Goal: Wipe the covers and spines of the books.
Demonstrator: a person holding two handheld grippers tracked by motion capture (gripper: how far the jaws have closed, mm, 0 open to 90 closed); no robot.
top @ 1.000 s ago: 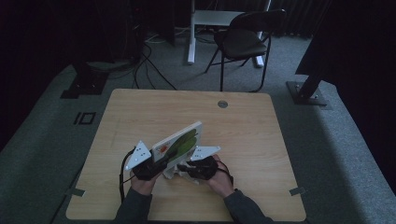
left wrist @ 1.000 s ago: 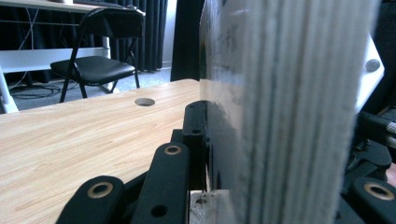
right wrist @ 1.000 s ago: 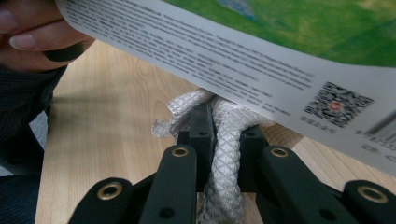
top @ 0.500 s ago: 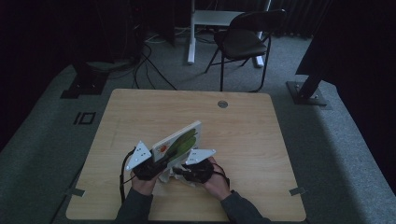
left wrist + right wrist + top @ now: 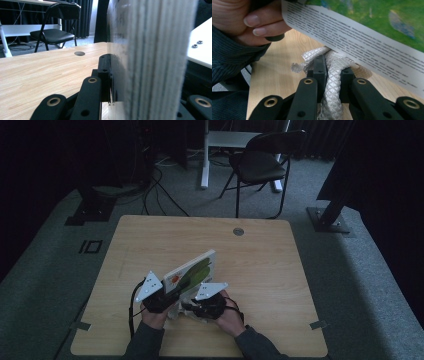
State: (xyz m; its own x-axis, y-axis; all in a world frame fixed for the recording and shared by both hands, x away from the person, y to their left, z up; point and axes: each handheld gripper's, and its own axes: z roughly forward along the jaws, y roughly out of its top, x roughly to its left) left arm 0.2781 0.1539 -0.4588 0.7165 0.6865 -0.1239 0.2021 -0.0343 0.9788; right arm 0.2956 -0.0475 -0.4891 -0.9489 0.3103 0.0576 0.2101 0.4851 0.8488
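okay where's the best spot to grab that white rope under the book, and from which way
Grip the white rope across its thick straight run, coming in level from the person's side, as the right gripper does. The tilted book overhangs it, blocking a grasp from above.

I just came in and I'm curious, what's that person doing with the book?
A person at a wooden table holds a gripper in each hand. The left gripper is clamped on a thick book and holds it tilted up off the table. The right gripper is shut on a white netted wrapper that lies bunched under the book's low edge.
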